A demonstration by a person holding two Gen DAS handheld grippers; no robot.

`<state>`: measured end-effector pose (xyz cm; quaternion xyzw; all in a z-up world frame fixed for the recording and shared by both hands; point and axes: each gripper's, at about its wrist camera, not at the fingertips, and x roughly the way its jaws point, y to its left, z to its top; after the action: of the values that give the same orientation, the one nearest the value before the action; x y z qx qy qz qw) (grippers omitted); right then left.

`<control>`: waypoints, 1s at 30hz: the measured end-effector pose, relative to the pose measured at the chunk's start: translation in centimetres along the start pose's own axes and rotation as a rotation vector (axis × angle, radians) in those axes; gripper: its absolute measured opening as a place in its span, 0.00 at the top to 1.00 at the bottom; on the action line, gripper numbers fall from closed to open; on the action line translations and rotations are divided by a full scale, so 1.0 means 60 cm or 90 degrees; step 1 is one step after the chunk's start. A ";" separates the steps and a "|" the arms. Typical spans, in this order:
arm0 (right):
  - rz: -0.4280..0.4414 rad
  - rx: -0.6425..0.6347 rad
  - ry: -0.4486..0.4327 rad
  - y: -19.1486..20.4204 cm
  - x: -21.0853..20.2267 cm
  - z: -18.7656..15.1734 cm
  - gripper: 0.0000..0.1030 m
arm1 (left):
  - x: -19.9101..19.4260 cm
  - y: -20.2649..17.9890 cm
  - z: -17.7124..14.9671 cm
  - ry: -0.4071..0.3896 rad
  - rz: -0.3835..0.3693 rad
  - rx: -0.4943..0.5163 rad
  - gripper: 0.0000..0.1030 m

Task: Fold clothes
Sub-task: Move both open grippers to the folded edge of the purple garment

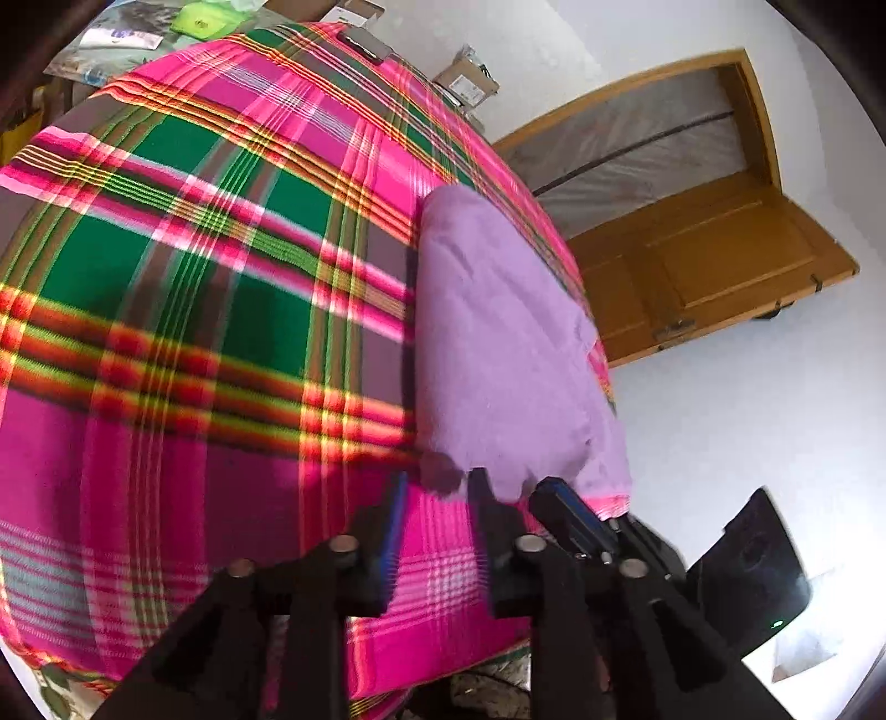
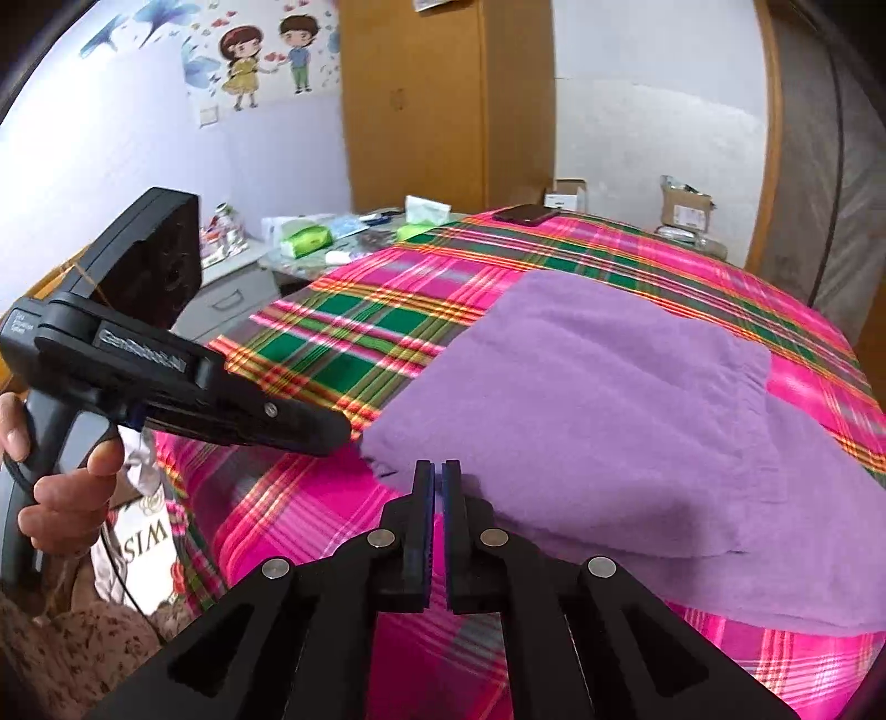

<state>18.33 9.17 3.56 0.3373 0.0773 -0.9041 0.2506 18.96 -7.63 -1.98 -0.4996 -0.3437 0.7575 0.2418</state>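
A purple cloth (image 1: 498, 343) (image 2: 609, 421) lies partly folded on a bed under a pink and green plaid blanket (image 1: 194, 249) (image 2: 360, 332). My left gripper (image 1: 440, 476) is open just short of the cloth's near corner, and only blanket shows between its fingers. In the right wrist view the left gripper (image 2: 338, 435) comes in from the left, tip at that same corner. My right gripper (image 2: 437, 468) (image 1: 545, 490) has its blue pads together on the cloth's near edge, a little to the right of the left one.
A dark phone (image 1: 365, 44) (image 2: 526, 213) lies at the blanket's far edge, with cardboard boxes (image 1: 468, 80) (image 2: 684, 207) beyond it. A wooden door (image 1: 709, 266) stands right of the bed. A cluttered desk (image 2: 310, 238) and a wardrobe (image 2: 443, 99) stand behind. A person's hand (image 2: 55, 482) holds the left gripper's handle.
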 end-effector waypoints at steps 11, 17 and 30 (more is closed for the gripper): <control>0.013 -0.004 0.056 0.001 0.017 -0.018 0.90 | 0.031 -0.017 0.004 0.025 0.013 0.033 0.86; -0.011 0.051 -0.001 -0.039 0.001 0.019 0.90 | 0.023 -0.032 0.001 0.020 0.011 0.070 0.88; -0.005 0.017 -0.005 -0.013 0.013 0.025 0.69 | 0.014 -0.004 0.073 0.004 0.030 0.024 0.71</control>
<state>16.57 9.06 4.14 0.3366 0.0656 -0.9075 0.2426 14.60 -8.09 -1.11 -0.5055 -0.3166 0.7676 0.2344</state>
